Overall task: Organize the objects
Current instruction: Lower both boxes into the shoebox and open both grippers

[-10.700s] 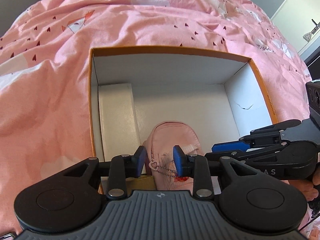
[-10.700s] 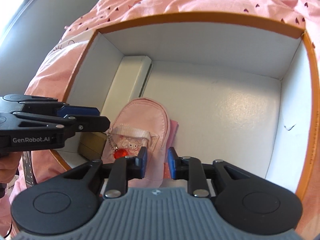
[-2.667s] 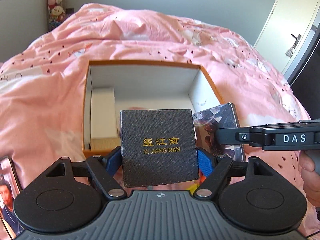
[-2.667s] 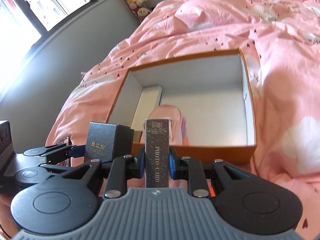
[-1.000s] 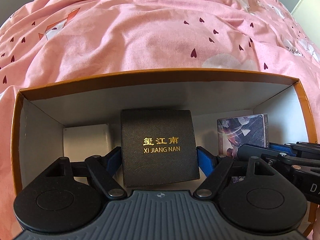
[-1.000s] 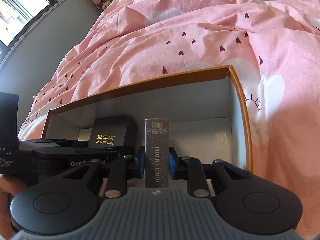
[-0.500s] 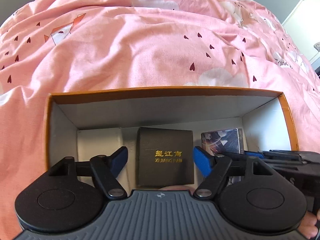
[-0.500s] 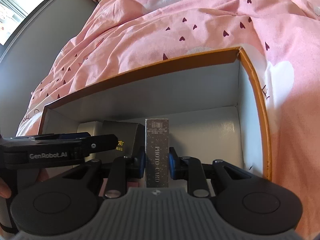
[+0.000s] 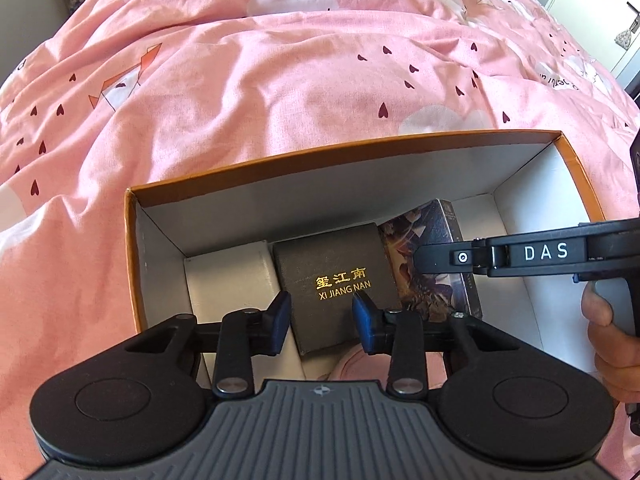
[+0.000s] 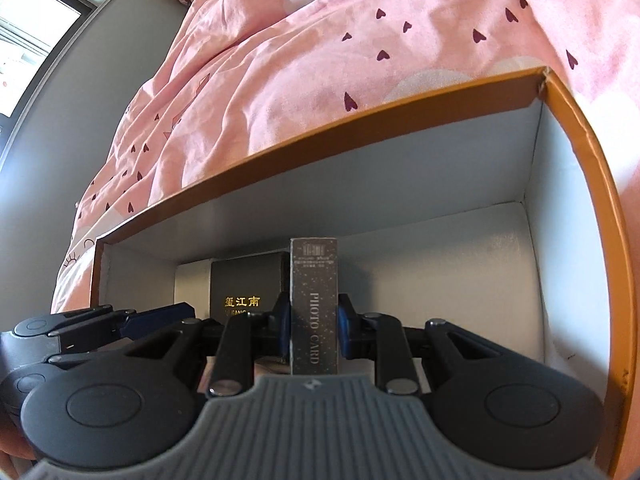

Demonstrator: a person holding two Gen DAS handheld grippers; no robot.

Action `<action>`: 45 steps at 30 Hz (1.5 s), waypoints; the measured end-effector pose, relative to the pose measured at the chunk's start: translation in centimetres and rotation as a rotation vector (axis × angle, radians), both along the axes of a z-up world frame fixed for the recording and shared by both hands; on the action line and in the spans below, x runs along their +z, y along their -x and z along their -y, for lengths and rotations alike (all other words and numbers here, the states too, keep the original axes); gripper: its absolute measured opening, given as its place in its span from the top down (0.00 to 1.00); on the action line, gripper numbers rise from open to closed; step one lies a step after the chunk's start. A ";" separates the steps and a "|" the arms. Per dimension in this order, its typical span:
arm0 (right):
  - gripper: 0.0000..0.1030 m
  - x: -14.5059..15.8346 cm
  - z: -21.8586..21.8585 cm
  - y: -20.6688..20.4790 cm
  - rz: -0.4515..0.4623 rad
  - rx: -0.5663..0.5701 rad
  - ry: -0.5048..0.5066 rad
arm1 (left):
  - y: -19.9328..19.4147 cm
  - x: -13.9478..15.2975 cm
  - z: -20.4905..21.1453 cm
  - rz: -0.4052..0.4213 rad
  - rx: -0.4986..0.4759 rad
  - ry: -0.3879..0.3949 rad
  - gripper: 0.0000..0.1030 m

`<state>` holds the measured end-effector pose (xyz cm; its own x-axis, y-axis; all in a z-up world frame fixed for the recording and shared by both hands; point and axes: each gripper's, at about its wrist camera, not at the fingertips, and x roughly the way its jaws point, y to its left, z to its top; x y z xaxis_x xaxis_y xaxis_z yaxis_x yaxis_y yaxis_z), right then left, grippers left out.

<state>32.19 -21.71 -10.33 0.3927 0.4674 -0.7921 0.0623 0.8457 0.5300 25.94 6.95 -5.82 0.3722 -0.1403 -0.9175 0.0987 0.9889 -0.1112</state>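
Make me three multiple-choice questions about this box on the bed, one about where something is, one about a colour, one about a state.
1. Where does the black square box with gold lettering sit inside the orange-rimmed cardboard box?
A. Alone in the right corner
B. Between the white rectangular box and the dark illustrated photo card box
C. Outside, on the pink heart-print bedding

2. What colour are the pads on the left gripper?
A. Blue
B. Red
C. White

3. What is the right gripper doing?
A. Standing open, holding nothing
B. Gripping the white box
C. Clamped on the photo card box

Answers: 1 B, white box on its left and card box on its right. 2 A, both pads show blue. 3 C, the pads press both its narrow sides.
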 end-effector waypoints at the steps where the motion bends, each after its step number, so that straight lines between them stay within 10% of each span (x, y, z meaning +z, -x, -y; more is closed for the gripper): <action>1: 0.76 -0.1 0.1 -0.1 -0.004 -0.001 0.002 | -0.1 -0.1 0.1 -0.003 -0.001 -0.004 0.59; 16: 0.54 -0.6 -0.2 -0.8 0.004 0.052 0.206 | -0.4 -1.0 0.9 -0.025 -0.009 -0.063 0.64; 30: 0.47 0.6 -2.6 2.2 0.043 0.496 0.435 | -0.3 -0.9 0.9 -0.025 -0.026 -0.080 0.69; 45: 0.70 -0.8 -6.0 4.1 0.246 0.869 0.705 | -0.3 -0.8 0.9 -0.020 -0.031 -0.076 0.71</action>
